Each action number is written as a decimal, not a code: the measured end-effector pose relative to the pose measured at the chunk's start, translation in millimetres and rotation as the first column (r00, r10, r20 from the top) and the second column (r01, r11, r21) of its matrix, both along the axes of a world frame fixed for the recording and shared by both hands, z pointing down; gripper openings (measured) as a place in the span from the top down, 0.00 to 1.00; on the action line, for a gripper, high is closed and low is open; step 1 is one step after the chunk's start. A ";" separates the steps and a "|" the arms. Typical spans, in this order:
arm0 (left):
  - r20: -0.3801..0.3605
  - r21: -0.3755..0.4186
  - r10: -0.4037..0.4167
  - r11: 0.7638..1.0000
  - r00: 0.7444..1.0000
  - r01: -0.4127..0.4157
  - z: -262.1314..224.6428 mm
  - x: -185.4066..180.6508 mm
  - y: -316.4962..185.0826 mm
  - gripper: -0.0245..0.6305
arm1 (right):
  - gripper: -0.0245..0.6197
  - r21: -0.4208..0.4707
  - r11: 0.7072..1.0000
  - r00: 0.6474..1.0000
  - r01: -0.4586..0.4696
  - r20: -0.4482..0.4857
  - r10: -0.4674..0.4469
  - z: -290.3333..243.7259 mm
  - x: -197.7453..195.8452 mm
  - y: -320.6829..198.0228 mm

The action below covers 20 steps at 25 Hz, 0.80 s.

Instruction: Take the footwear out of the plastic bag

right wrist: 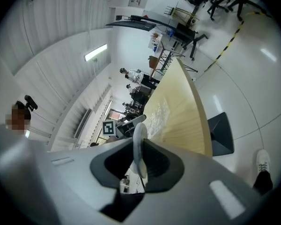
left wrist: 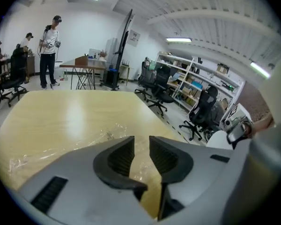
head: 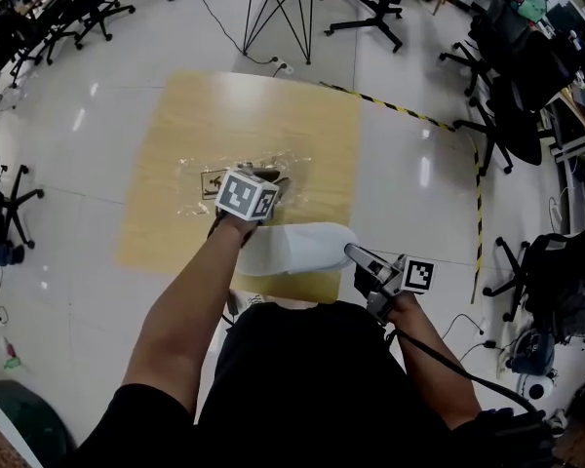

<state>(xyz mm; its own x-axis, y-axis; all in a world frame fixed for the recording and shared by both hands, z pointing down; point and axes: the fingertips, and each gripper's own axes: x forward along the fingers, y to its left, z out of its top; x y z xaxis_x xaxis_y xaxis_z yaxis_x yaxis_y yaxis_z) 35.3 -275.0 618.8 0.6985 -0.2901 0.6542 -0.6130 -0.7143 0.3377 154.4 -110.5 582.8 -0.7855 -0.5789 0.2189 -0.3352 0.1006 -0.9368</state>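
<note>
we should keep the right claw (right wrist: 139, 161) pinched firmly on the thin rim of the soft white slipper (head: 297, 247) and carry it level (a thin edge slips easily). its jaws are nearly closed on that rim. the slipper hangs over the near edge of the pale wooden table (head: 302, 115), seemingly clear of the crumpled clear plastic bag (head: 197, 178) mid-table, above which the left claw (left wrist: 140, 153) gapes empty.
</note>
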 end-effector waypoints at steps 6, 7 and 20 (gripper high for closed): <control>-0.044 0.061 -0.100 0.993 0.994 0.102 -40.3 -57.0 12.2 0.88 | 0.87 -0.001 0.998 0.998 0.055 0.023 -0.055 5.7 -36.7 -15.6; -0.047 0.060 -0.136 0.988 0.990 0.139 -45.8 -74.3 15.3 0.91 | 0.87 -0.004 0.998 0.998 0.063 0.020 -0.062 7.3 -43.7 -17.5; -0.044 -0.025 -0.267 0.964 0.963 0.266 -43.0 -213.0 96.3 0.95 | 0.86 -0.099 0.995 0.993 0.026 -0.113 -0.038 43.5 -87.2 -18.6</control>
